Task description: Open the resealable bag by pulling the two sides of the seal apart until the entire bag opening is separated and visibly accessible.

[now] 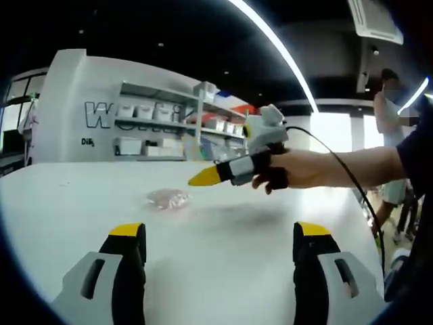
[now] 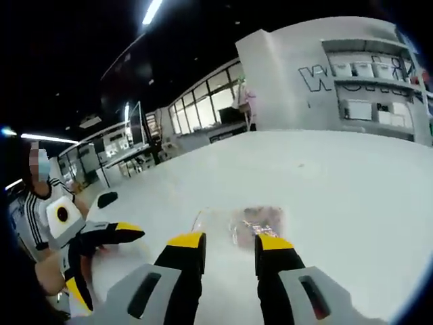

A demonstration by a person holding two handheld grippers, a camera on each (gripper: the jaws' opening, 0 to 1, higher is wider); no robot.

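Left hand-held gripper (image 1: 220,237): jaws spread wide, holding nothing, low over the table (image 1: 223,271); in the right gripper view it enters from the left (image 2: 101,257), jaws parted.
Right hand-held gripper (image 2: 230,245): jaws a little apart, empty, tips just short of the bag; in the left gripper view it comes in from the right (image 1: 203,177), held by a hand (image 1: 298,169), and there I cannot tell how its jaws stand.
Bag (image 2: 247,223): flat on the table, ahead of both grippers, nearer the right one; also seen small and well ahead in the left gripper view (image 1: 168,198). Seal looks unopened, though the strip itself is too blurred to pick out.
Risk: thin film lying flat may give the jaws no edge to bite, so the bag could slide on the smooth top; gripping both walls together would only drag it; a one-sided pull could part just a stretch of the seal.
Materials: bag clear, glossy, crinkled, with pinkish contents; table white, smooth, matte; jaws black with yellow tips, grey bodies.
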